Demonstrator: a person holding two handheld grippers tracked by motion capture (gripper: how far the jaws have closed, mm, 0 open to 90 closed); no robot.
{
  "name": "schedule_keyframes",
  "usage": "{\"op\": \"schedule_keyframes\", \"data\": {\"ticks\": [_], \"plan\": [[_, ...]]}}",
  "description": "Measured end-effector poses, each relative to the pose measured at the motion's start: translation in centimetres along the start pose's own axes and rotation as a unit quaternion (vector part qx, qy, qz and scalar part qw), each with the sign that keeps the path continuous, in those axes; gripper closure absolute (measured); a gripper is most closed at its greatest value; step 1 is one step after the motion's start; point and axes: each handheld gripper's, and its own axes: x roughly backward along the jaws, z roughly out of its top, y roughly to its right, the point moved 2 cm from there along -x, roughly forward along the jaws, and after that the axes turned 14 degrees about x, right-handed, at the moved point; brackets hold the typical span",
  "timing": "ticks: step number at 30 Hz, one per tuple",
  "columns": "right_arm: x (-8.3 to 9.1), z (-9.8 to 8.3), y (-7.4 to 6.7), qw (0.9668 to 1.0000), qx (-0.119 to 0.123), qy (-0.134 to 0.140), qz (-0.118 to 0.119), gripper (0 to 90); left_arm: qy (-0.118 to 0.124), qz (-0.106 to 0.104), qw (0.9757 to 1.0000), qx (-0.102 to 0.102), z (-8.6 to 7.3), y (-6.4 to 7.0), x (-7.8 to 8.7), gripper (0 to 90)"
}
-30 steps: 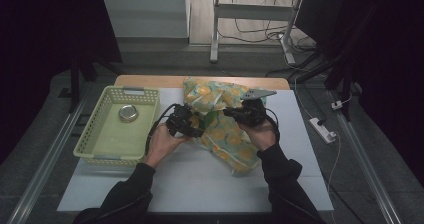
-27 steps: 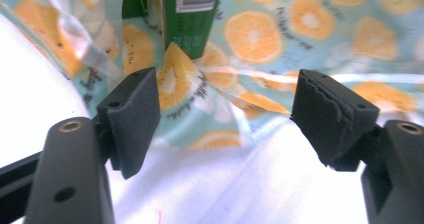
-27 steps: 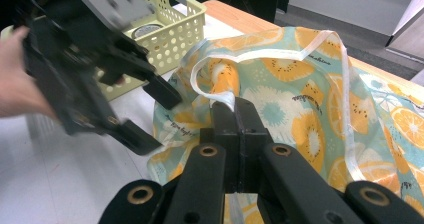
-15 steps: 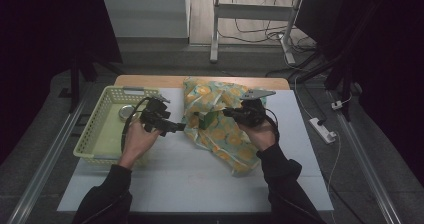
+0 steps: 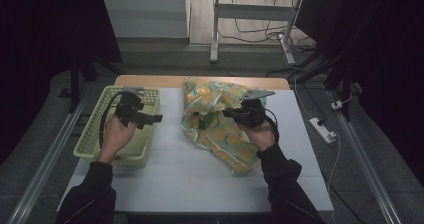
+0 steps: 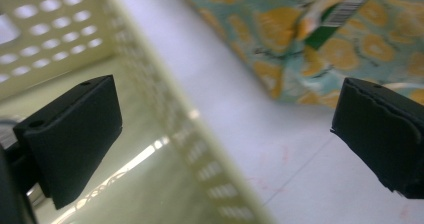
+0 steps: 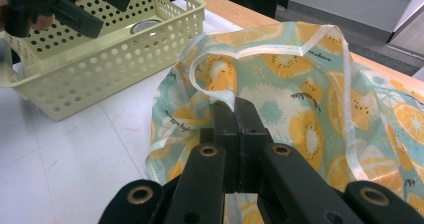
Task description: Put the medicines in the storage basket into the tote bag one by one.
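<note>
My right gripper is clamped on the rim of the fruit-print bag, which lies on the table just right of the yellow basket. My left gripper hangs over that basket, its jaws having just been opening, now wide with nothing between them.

A power strip lies on the floor beside the table.

The table is looked down on from above and behind. Close, low views are taken along each gripper's jaws. The basket and fruit-print bag are shared by all three.
</note>
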Motion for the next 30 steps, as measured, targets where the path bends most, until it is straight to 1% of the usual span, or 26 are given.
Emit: {"op": "schedule_keyframes", "data": {"ticks": [1, 3, 7, 8, 10, 13, 15, 17, 21, 24, 26, 30], "plan": [[0.0, 0.0, 0.0, 1.0000, -0.001, 0.000, 0.000, 89.4, -0.001, -0.001, 1.0000, 0.004, 0.0, -0.4, 0.1, 0.4], [0.0, 0.0, 0.0, 1.0000, -0.001, 0.000, 0.000, 89.4, -0.001, 0.007, 0.9999, 0.011, -0.1, -1.3, 0.1, 0.3], [0.0, -0.1, 0.1, 1.0000, -0.002, -0.001, 0.001, 89.4, -0.001, 0.022, 0.9997, 0.013, -0.1, -2.7, 0.1, 0.2], [0.0, -0.1, 0.1, 1.0000, -0.002, -0.001, 0.001, 89.4, 0.002, 0.023, 0.9996, 0.013, 0.0, -3.0, 0.1, 0.0], [0.0, -0.1, 0.1, 1.0000, -0.002, -0.001, 0.001, 89.4, 0.006, 0.027, 0.9995, 0.017, 0.0, -3.7, 0.0, 0.0], [-0.1, -0.1, 0.0, 1.0000, -0.002, -0.002, 0.001, 89.4, 0.005, 0.047, 0.9988, 0.014, 0.2, -4.7, -0.2, 0.0], [-0.1, -0.1, 0.0, 1.0000, -0.001, -0.002, 0.001, 89.4, 0.004, 0.057, 0.9982, 0.019, 0.3, -5.3, -0.3, 0.0], [-0.1, -0.1, 0.1, 1.0000, -0.002, -0.002, 0.001, 89.4, 0.004, 0.061, 0.9978, 0.026, 0.4, -5.9, -0.5, 0.0], [0.0, -0.1, 0.1, 1.0000, -0.002, -0.002, 0.001, 89.4, 0.000, 0.070, 0.9969, 0.037, 0.6, -6.8, -1.0, 0.0], [0.0, -0.1, 0.1, 1.0000, -0.001, -0.002, 0.001, 89.4, -0.007, 0.082, 0.9958, 0.039, 0.7, -7.2, -1.4, 0.0], [-0.1, -0.1, 0.1, 1.0000, -0.001, -0.002, 0.001, 89.4, -0.013, 0.093, 0.9946, 0.043, 0.7, -7.6, -1.6, 0.0], [-0.1, -0.1, 0.1, 1.0000, -0.001, -0.002, 0.002, 89.4, -0.022, 0.099, 0.9935, 0.052, 0.8, -8.5, -1.9, 0.0]]}}
